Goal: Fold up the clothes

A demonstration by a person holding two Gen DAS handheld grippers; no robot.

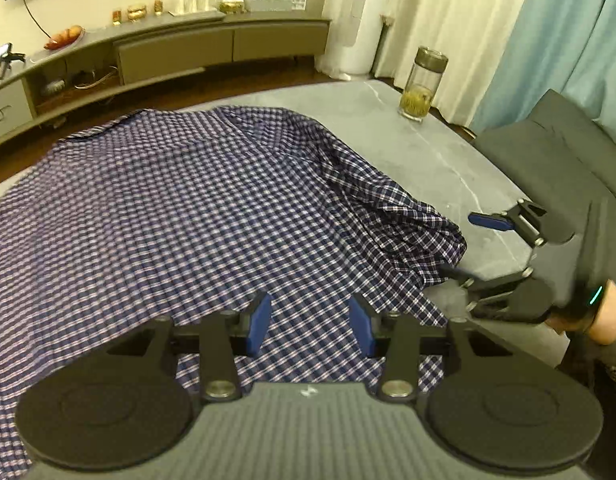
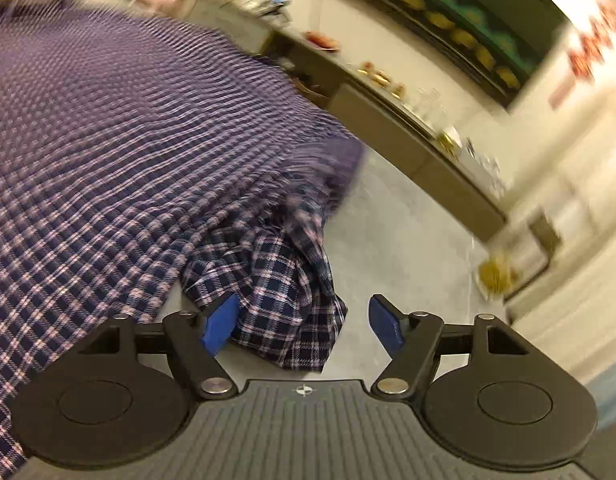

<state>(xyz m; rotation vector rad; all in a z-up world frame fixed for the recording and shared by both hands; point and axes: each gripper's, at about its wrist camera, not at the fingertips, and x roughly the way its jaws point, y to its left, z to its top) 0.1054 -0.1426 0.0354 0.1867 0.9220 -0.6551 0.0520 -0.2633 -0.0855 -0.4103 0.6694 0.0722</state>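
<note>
While the left gripper (image 1: 309, 322) hovers tilted down over the checked shirt (image 1: 180, 208), its blue fingers (image 1: 259, 322) stand partly spread with nothing pinched between them. The right gripper (image 2: 304, 322) points down at the shirt's crumpled sleeve (image 2: 284, 300), fingers (image 2: 381, 326) spread wide around the bunched cloth without pressing it. The thin woven shirt, navy with pale checks, lies spread on the smooth grey counter (image 1: 459, 152), beside a glass jar (image 1: 421, 84).

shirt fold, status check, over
Left gripper open over shirt. Right gripper open at bunched sleeve. Jar clear of shirt.
</note>
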